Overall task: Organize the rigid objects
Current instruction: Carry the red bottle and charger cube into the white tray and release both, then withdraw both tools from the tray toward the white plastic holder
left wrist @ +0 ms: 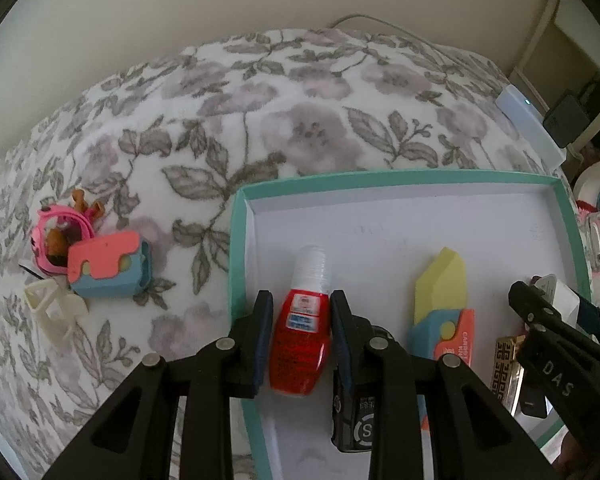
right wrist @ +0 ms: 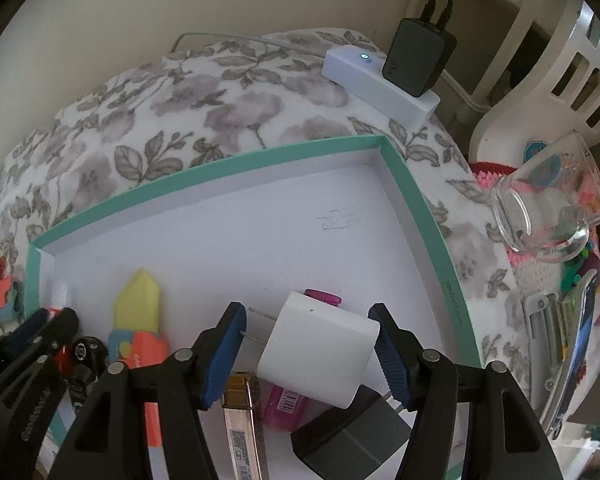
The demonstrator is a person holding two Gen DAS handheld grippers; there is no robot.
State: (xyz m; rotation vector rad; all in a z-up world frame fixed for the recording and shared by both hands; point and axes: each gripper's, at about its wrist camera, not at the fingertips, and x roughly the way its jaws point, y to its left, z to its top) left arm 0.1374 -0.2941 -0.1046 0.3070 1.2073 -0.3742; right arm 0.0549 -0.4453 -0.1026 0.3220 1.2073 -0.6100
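Inside the teal-rimmed tray [right wrist: 414, 200], the far half of the white floor lay bare right up to the back wall and far right corner, while the near strip was crowded. Along the tray's left wall, the left gripper [left wrist: 300, 320] pointed steeply down with a red bottle with a white cap [left wrist: 302, 336] between its narrowly parted blue pads; the pads stood right against the bottle's sides, though whether they pressed on it I could not tell. Just beside it lay a yellow, blue and coral toy [left wrist: 440, 308]. The right gripper [right wrist: 308, 344] stood about half open around a white plug adapter [right wrist: 320, 352], its right pad at the adapter's edge and its left pad clear of the prongs, so nothing was gripped. Under and around that adapter lay a pink bottle [right wrist: 284, 404], a dark grey charger [right wrist: 348, 436] and a gold-edged case [right wrist: 240, 420]. Left of the tray, on the floral blanket [left wrist: 260, 120], sat a coral and blue toy block [left wrist: 108, 268], a pink toy [left wrist: 54, 236] and a cream plastic piece [left wrist: 54, 308], well apart from the rim. Beyond the far right corner rested a white power strip [right wrist: 376, 76] holding a black adapter [right wrist: 418, 58]; a clear glass mug [right wrist: 548, 204] lay tipped to the right.
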